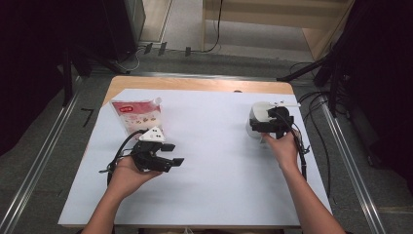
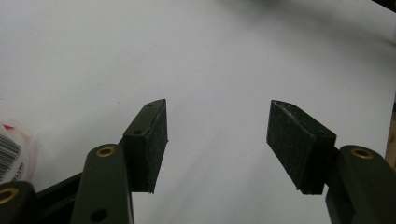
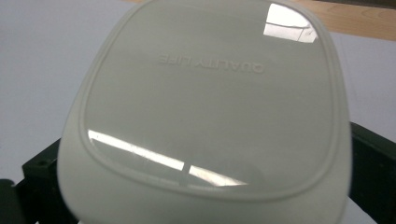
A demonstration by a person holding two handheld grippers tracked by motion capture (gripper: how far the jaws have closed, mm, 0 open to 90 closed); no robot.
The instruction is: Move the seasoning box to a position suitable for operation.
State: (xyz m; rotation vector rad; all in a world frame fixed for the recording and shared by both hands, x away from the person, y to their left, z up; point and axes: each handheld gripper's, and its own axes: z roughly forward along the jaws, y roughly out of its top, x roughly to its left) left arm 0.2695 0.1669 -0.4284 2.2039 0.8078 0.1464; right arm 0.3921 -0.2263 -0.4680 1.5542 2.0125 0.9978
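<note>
Right gripper (image 1: 272, 127): I see its black jaws on both sides of the white container (image 3: 205, 112), hugging it, near the table's right edge (image 1: 311, 161).
Left gripper (image 1: 163, 155): jaws wide apart, nothing between them (just bare white table).
Risk: I think the smooth container may slip or tip.
Pouch (image 1: 136, 116): upright, just behind my left gripper; I could bump it.
Room: lots in the middle.

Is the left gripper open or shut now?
Open. The left gripper has its pads wide apart, with bare white table cover between them.
</note>
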